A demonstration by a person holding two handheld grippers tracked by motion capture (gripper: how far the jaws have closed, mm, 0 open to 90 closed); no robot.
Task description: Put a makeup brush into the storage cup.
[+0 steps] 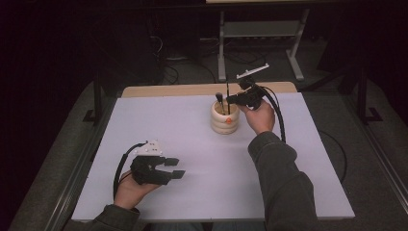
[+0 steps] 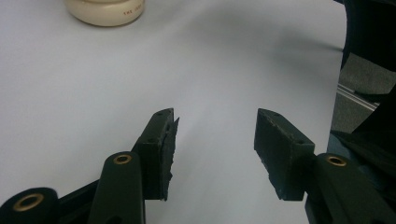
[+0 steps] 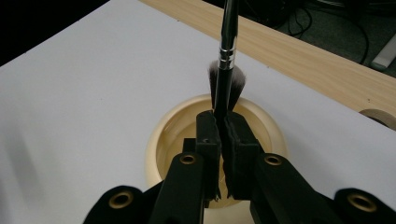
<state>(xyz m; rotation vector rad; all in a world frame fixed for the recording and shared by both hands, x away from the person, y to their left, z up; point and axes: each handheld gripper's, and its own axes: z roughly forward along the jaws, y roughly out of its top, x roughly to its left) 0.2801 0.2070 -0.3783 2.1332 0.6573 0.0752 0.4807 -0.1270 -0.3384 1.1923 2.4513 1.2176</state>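
Left gripper [image 1: 174, 168], table's 7 o'clock: jaws apart, nothing between them. Right gripper [image 1: 230, 99], 12 o'clock: jaws clamped on a thin black brush [image 3: 227, 51], upright over the cream ribbed cup [image 1: 224, 119]. Second brush [image 1: 219, 98] stands inside.

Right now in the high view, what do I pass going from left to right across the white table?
Left claw, open, low over the table → cream ribbed ceramic holder with a dark-tipped brush standing in it → right claw, shut on a thin black brush handle above the holder.
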